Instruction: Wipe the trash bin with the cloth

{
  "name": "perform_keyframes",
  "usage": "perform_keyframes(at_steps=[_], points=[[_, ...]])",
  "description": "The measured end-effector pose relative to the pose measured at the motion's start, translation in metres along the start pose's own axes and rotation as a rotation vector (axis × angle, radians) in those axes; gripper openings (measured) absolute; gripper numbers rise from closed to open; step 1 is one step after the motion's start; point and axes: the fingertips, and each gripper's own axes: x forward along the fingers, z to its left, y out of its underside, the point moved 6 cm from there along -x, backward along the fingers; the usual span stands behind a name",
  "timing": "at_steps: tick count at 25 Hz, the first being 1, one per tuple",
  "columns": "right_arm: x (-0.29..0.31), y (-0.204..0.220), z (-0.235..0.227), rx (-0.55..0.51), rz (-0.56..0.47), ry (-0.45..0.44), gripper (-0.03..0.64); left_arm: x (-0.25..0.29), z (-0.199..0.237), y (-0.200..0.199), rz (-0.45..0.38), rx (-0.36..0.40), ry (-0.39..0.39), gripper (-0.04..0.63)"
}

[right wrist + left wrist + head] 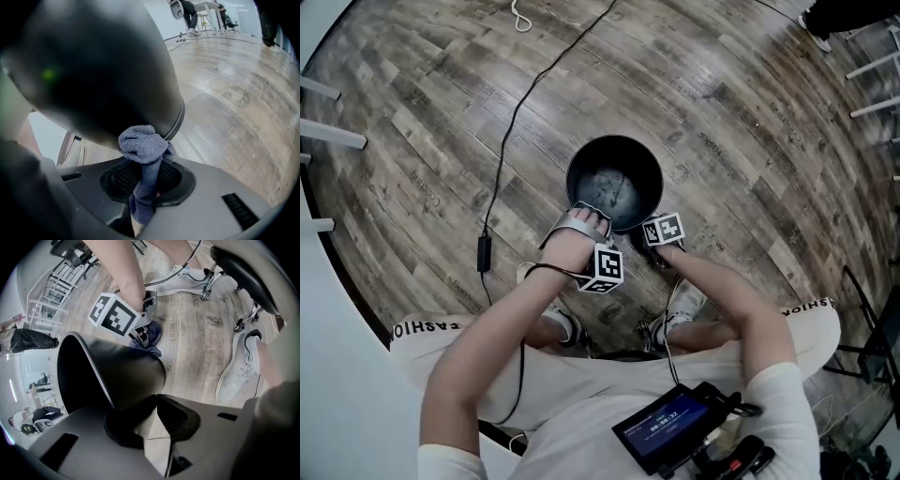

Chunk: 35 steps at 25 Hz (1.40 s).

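The bin stands on the floor, its rim clamped by the left tool. The right tool pinches the cloth against the outer wall. Hard rubbing could tip the bin or pull the cloth free.

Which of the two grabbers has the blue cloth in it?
The right gripper: the blue cloth is pinched between its jaws, against the outside of the trash bin. The left gripper has no cloth; it grips the bin's rim.

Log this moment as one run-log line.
left gripper: shut on trash bin rim | right gripper: shut on cloth | cloth: against bin's outer wall | phase: wiping outside
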Motion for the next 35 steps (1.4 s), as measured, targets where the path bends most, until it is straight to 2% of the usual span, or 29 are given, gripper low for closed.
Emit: perform_keyframes(at_steps=[3, 5, 12, 18, 22, 27, 35], points=[[0.005, 0.003, -0.004, 0.054, -0.023, 0.018, 0.077, 0.001, 0.001, -0.001, 0.005, -0.012, 0.004, 0.090], [-0.002, 0.004, 0.000, 0.070, -0.001, 0.035, 0.077, 0.002, 0.001, -0.001, 0.011, -0.019, 0.011, 0.091], [-0.077, -0.001, 0.026, 0.053, 0.040, 0.002, 0.077, 0.002, 0.000, -0.004, 0.033, -0.043, 0.043, 0.089], [-0.157, -0.031, 0.070, -0.014, -0.064, -0.089, 0.077, -0.001, 0.000, -0.016, 0.025, -0.086, 0.070, 0.081], [-0.186, -0.048, 0.097, -0.055, -0.119, -0.127, 0.077, -0.002, -0.001, -0.023, 0.025, -0.107, 0.071, 0.081], [-0.173, -0.052, 0.094, -0.047, -0.105, -0.099, 0.077, -0.003, -0.001, -0.024, 0.026, -0.104, 0.076, 0.077], [-0.107, -0.031, 0.055, -0.042, -0.038, -0.061, 0.077, -0.005, 0.000, -0.024, 0.022, -0.096, 0.078, 0.075]])
